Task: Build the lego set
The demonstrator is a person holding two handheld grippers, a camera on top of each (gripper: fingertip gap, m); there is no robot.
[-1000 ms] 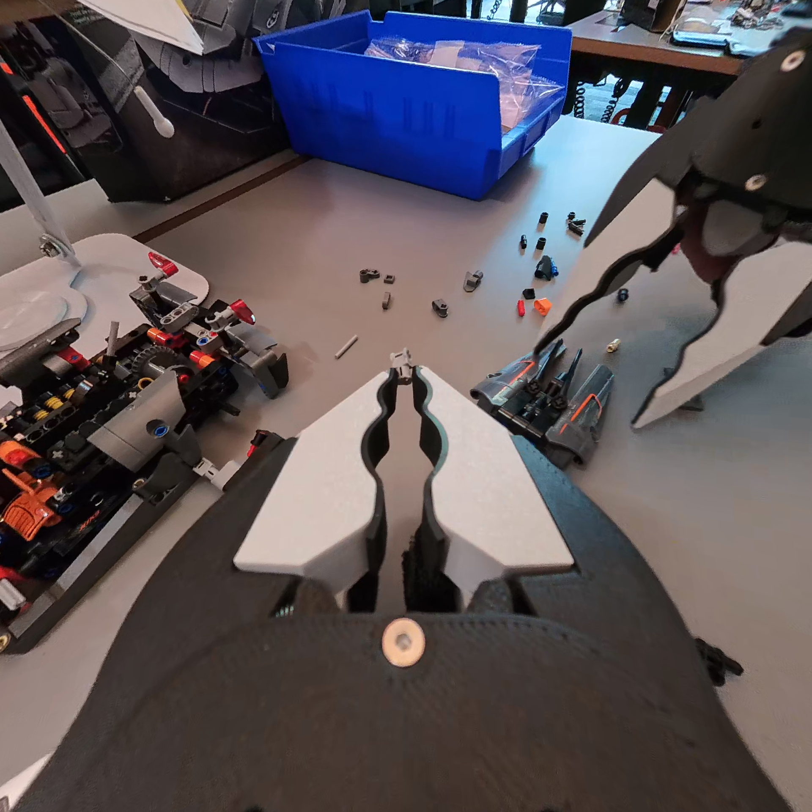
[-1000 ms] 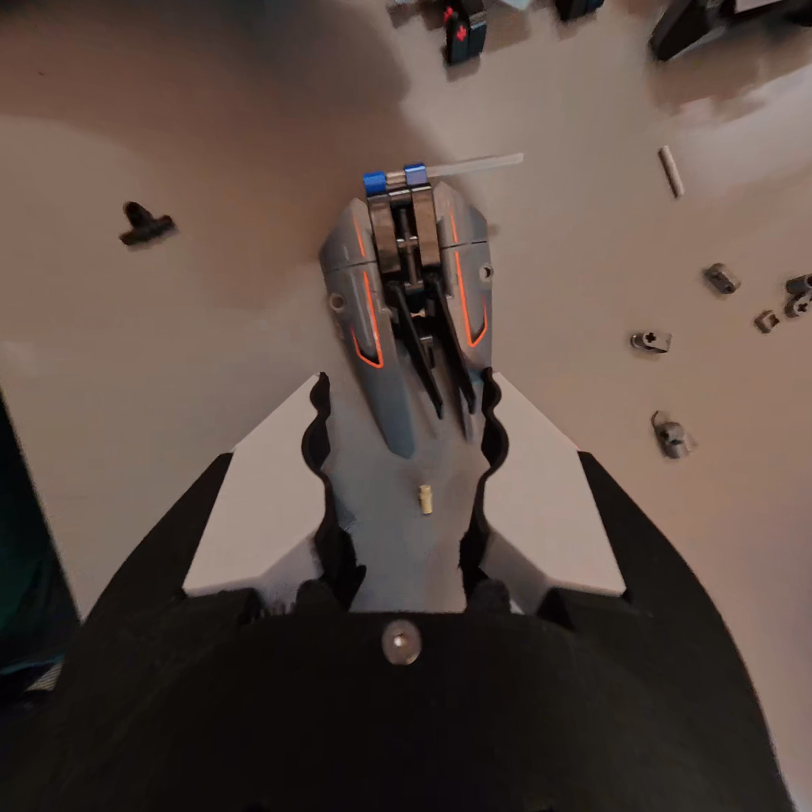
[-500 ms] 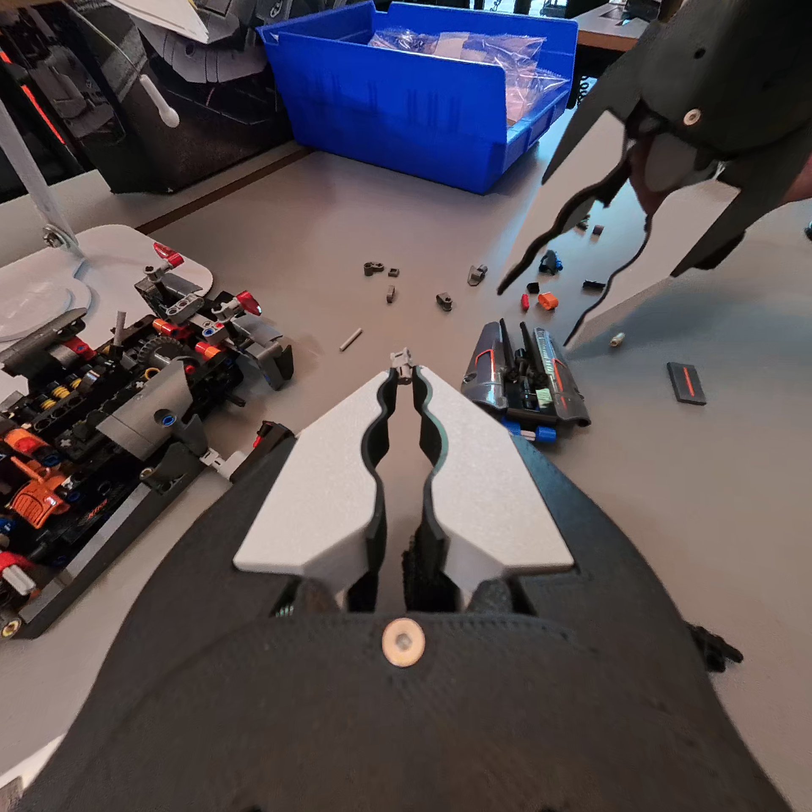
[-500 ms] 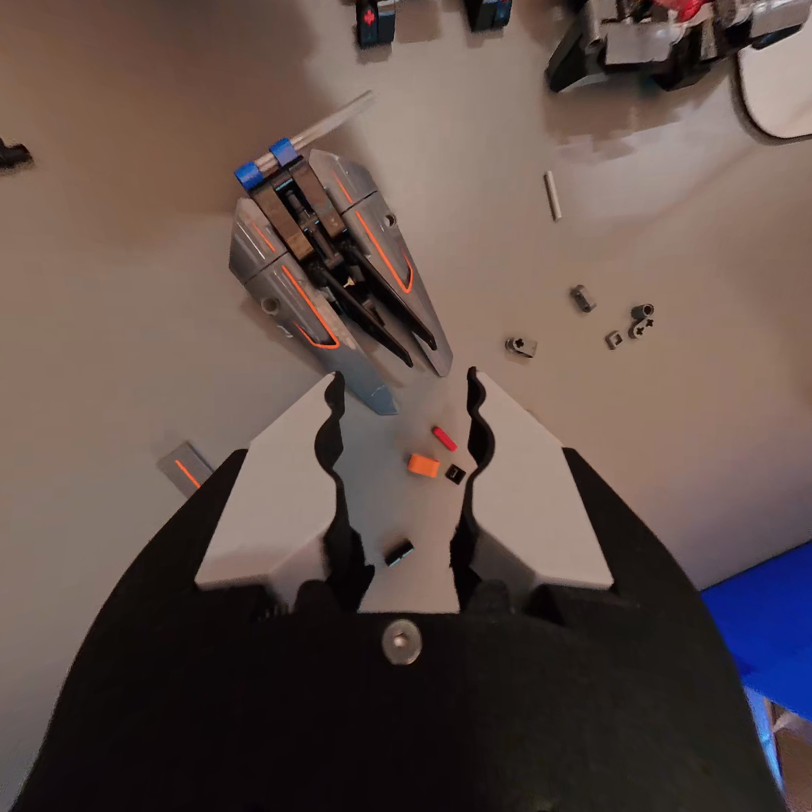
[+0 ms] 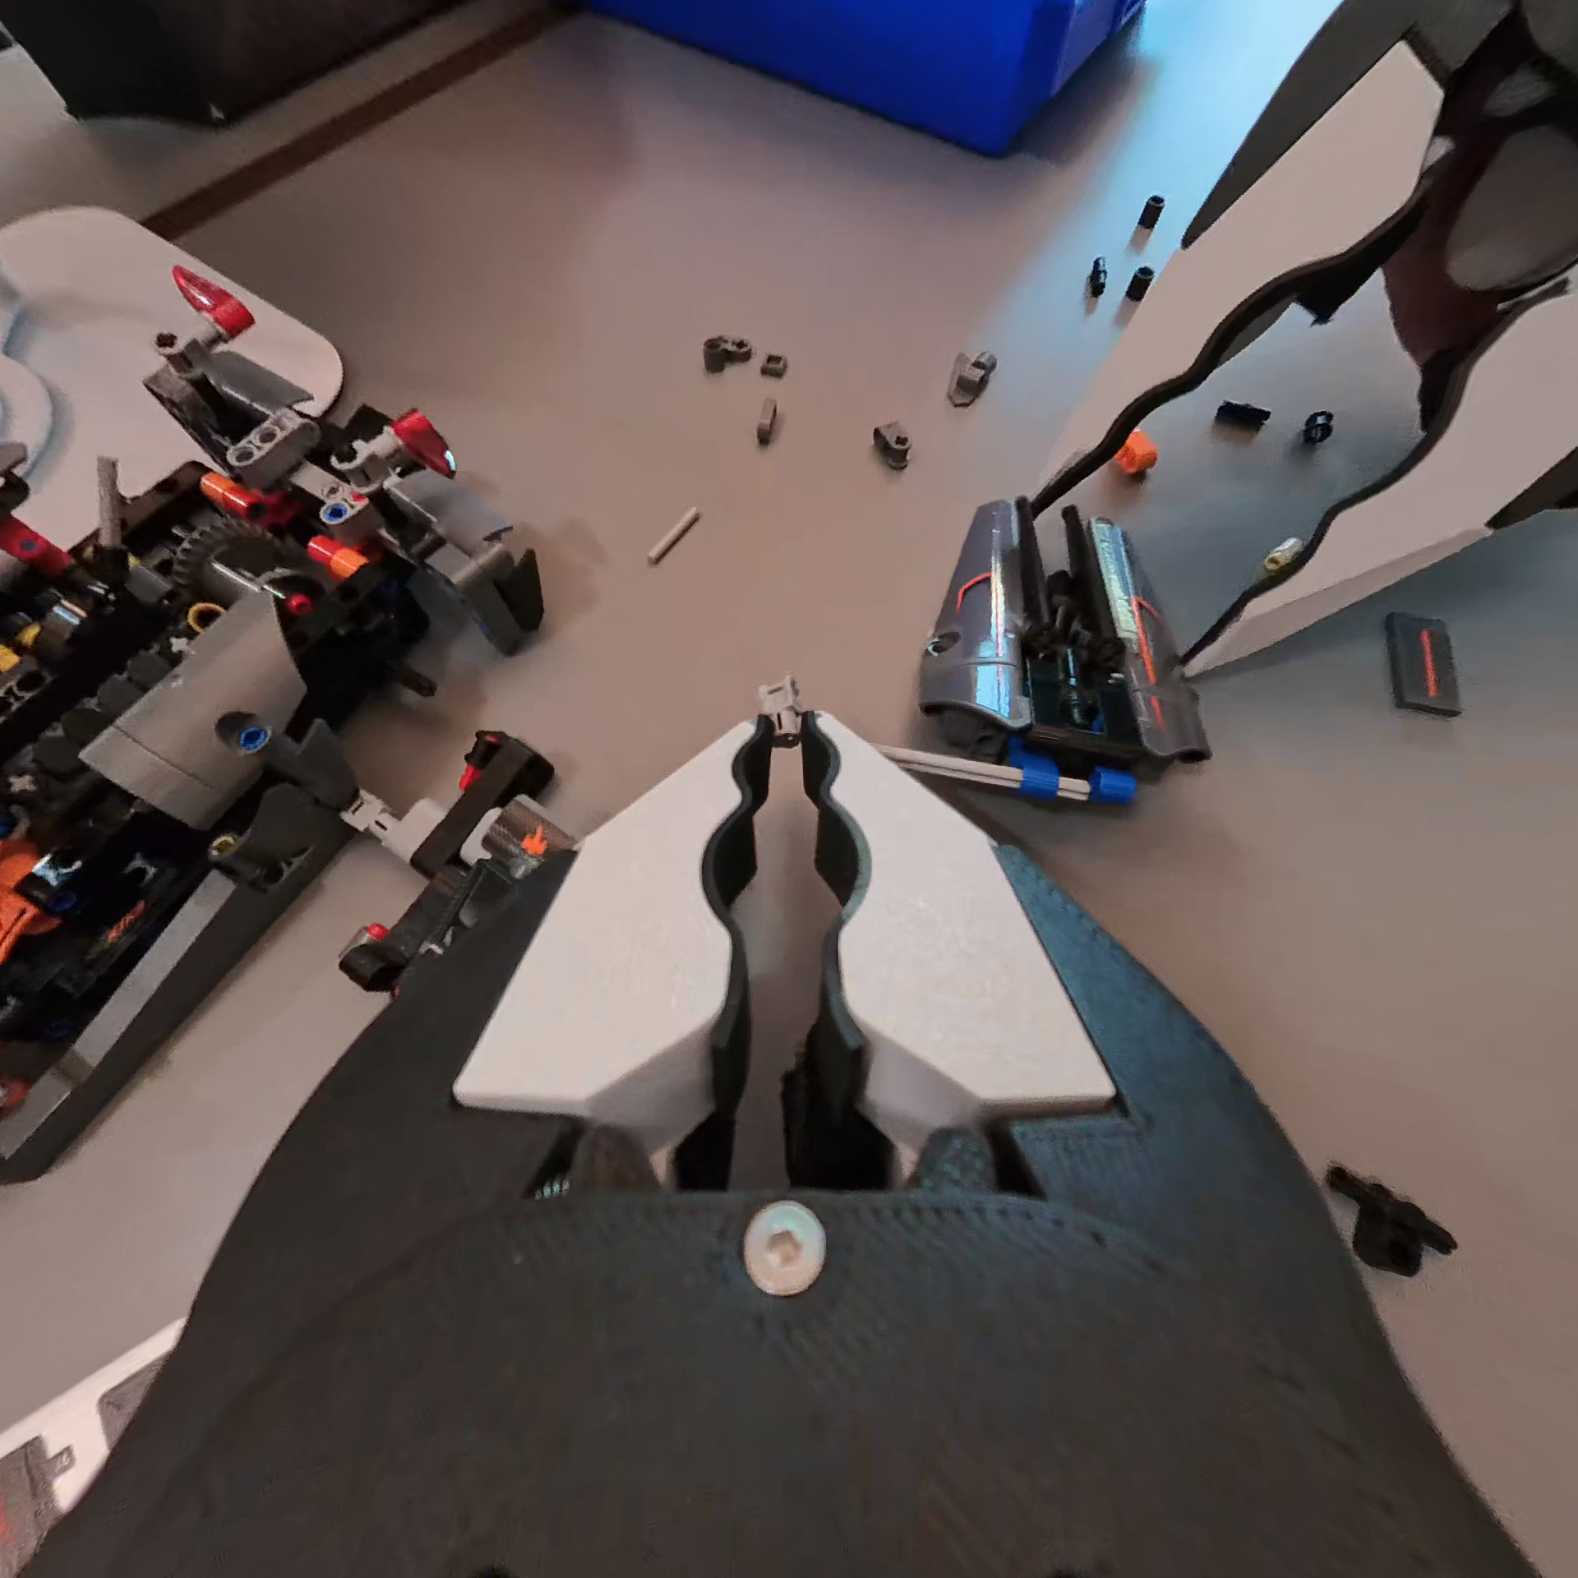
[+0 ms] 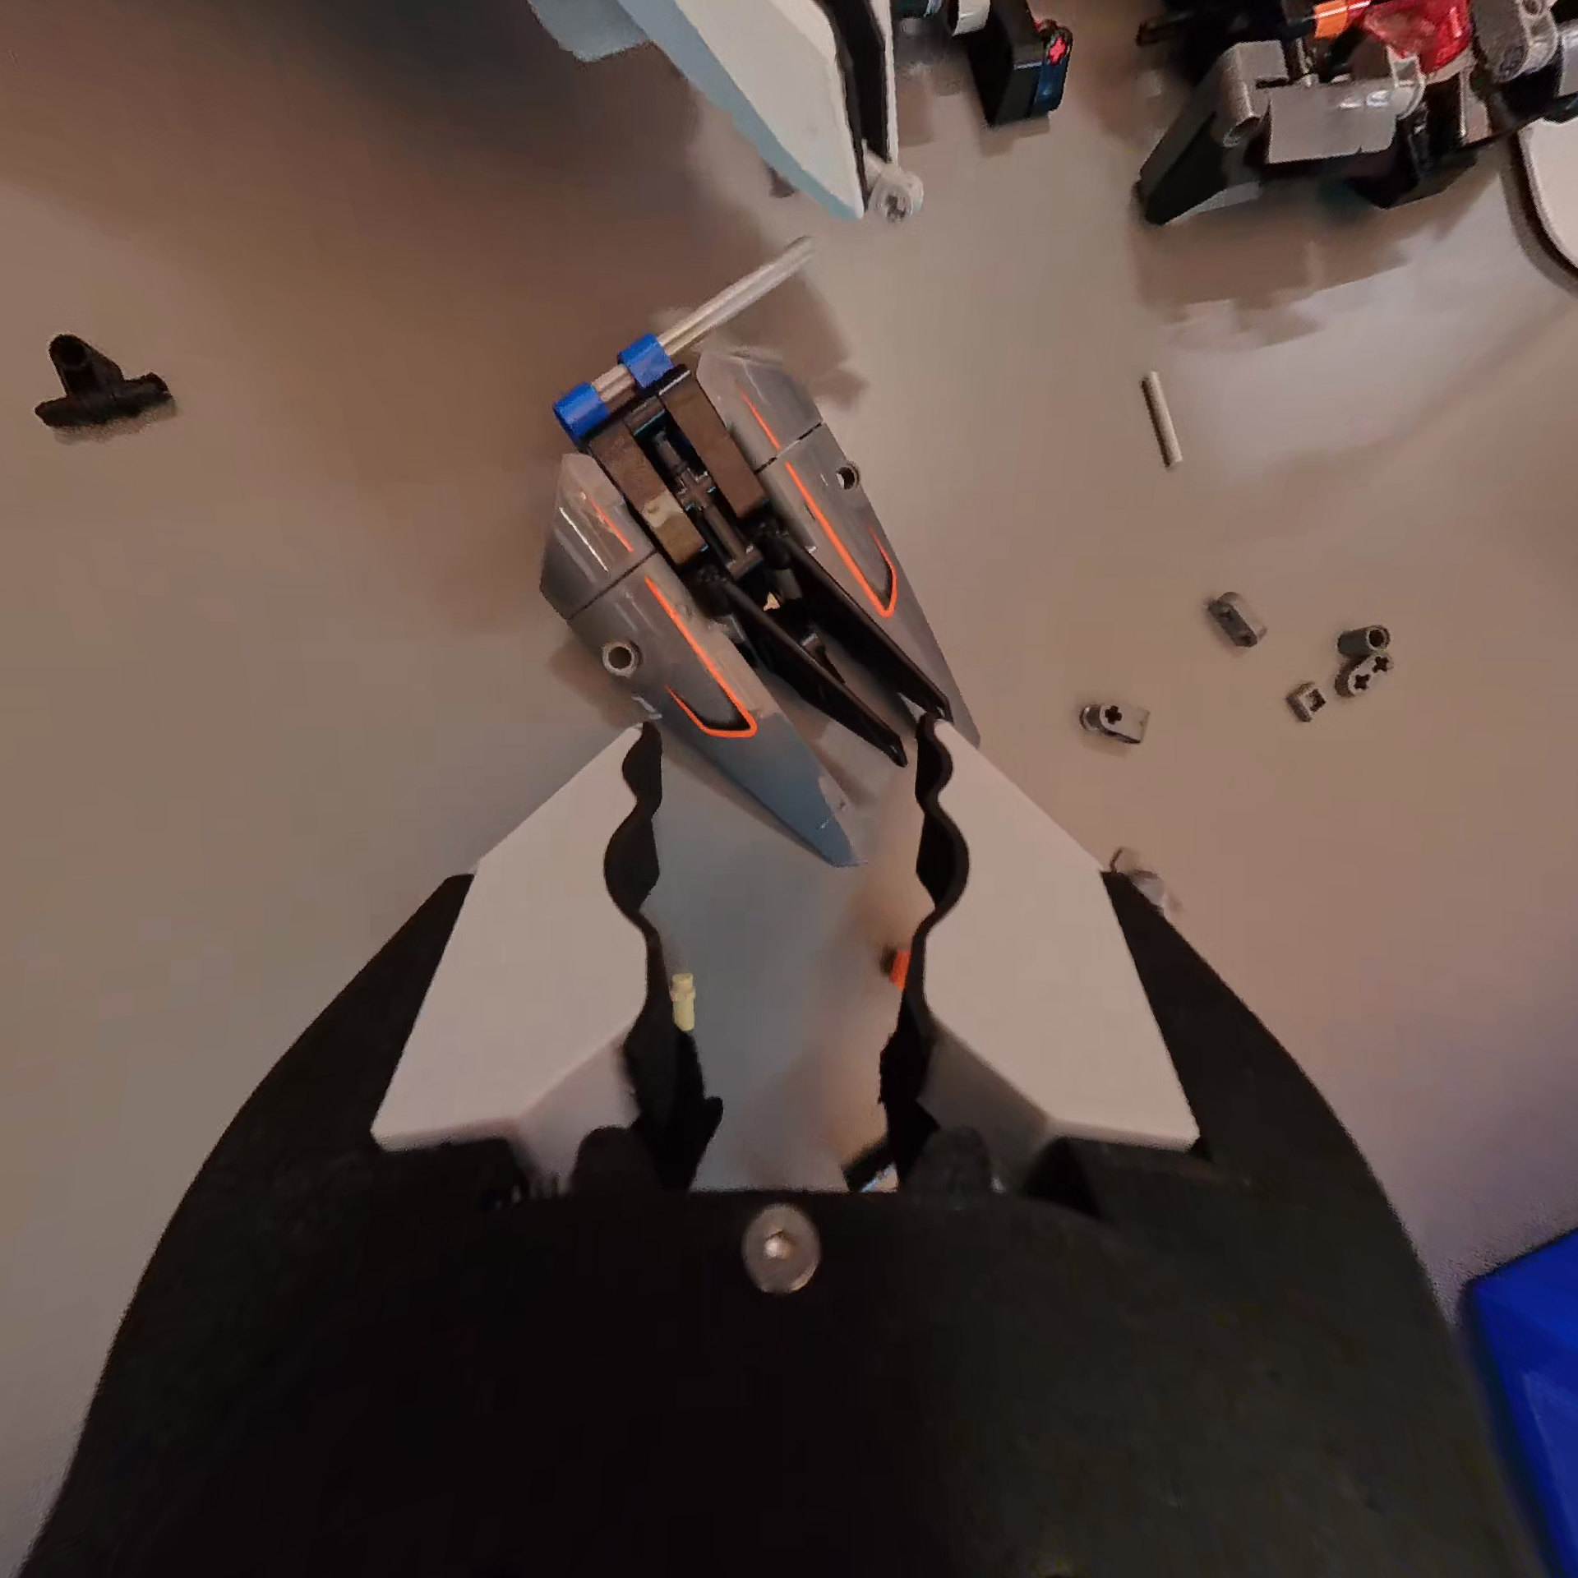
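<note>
Left gripper (image 5: 781, 715) jaws nearly closed, pinching a small grey connector (image 5: 779, 696) at the tips. Right gripper (image 6: 781, 739) jaws wide apart, empty. Grey-and-orange wing piece (image 6: 726, 589) lies at 12 o'clock just off the right tips, long axis 11-to-5; right gripper nearer.

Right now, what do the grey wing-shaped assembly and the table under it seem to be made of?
Grey wing-shaped assembly: probably moulded hard plastic with a glossy finish; its curved panels show bright highlights and crisp orange lines. Table: a smooth, matte grey top, perhaps laminate; it shows only soft shadows and no grain, so I cannot be sure.
</note>
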